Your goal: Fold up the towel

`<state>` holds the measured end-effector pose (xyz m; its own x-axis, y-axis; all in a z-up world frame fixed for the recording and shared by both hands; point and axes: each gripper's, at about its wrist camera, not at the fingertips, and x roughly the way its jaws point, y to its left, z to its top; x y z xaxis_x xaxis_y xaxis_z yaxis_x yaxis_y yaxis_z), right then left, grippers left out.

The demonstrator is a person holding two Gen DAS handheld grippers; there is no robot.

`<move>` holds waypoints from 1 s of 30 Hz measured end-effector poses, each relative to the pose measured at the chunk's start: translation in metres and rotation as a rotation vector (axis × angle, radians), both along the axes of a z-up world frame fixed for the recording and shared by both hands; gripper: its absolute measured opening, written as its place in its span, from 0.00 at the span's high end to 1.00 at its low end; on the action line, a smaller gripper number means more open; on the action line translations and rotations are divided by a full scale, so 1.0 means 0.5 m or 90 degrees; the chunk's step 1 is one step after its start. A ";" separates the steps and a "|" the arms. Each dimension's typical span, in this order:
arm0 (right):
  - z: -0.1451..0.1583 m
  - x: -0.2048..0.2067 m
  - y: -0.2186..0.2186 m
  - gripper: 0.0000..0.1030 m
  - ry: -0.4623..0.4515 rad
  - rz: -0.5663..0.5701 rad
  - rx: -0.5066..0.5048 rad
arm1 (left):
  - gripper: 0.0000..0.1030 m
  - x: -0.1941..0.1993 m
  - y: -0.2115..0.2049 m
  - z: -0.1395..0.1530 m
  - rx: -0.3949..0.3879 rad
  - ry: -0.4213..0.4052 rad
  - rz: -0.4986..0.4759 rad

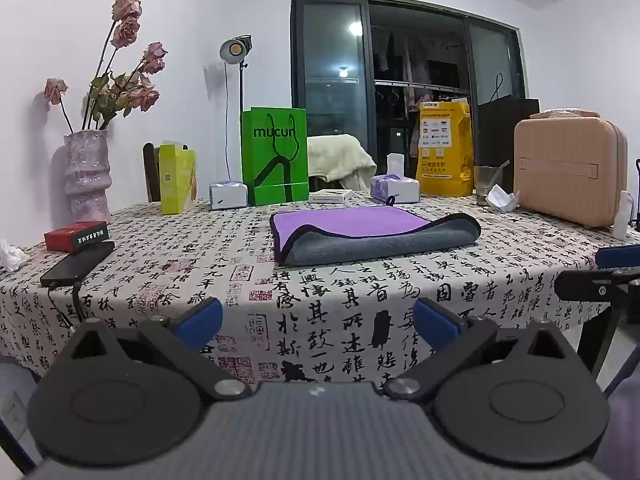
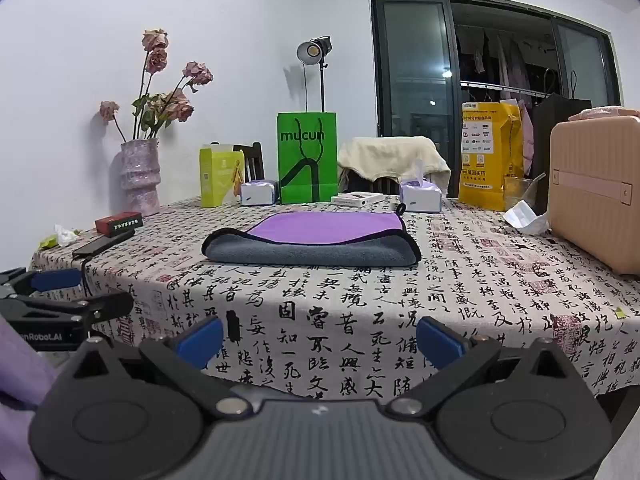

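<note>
One plush towel [image 1: 360,232] — folded, purple-and-grey, rectangular.

The left gripper [image 1: 318,322] and right gripper [image 2: 320,338] are level, side by side. Both jaws are spread wide, holding nothing. They seem about level in height.

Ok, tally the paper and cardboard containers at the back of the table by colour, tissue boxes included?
Green bag: 1
Yellow-green carton: 1
Yellow bag: 1
White-and-lavender tissue boxes: 2
Flat white box: 1
Total: 6
</note>
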<state>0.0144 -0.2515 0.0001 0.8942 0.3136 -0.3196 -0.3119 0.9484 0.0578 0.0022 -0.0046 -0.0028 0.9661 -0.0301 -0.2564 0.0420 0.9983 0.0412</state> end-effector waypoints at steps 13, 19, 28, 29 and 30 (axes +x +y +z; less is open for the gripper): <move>-0.002 0.002 0.000 0.00 0.001 0.000 0.002 | 0.00 0.001 -0.004 -0.002 0.000 0.001 -0.001; -0.002 0.001 0.001 0.00 0.001 0.000 0.002 | 0.00 0.000 -0.005 -0.004 0.001 0.002 -0.002; -0.004 0.007 -0.002 0.00 0.001 0.000 -0.002 | 0.00 0.000 -0.006 -0.005 0.001 0.001 -0.003; -0.003 0.006 -0.002 0.00 0.000 0.000 -0.003 | 0.00 0.000 -0.005 -0.005 0.001 0.002 -0.003; -0.003 0.005 -0.002 0.00 0.000 0.000 -0.003 | 0.00 0.001 -0.006 -0.006 0.001 0.002 -0.003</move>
<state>0.0170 -0.2523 -0.0013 0.8941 0.3121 -0.3213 -0.3120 0.9486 0.0532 0.0025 -0.0074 -0.0057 0.9652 -0.0347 -0.2590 0.0474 0.9980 0.0429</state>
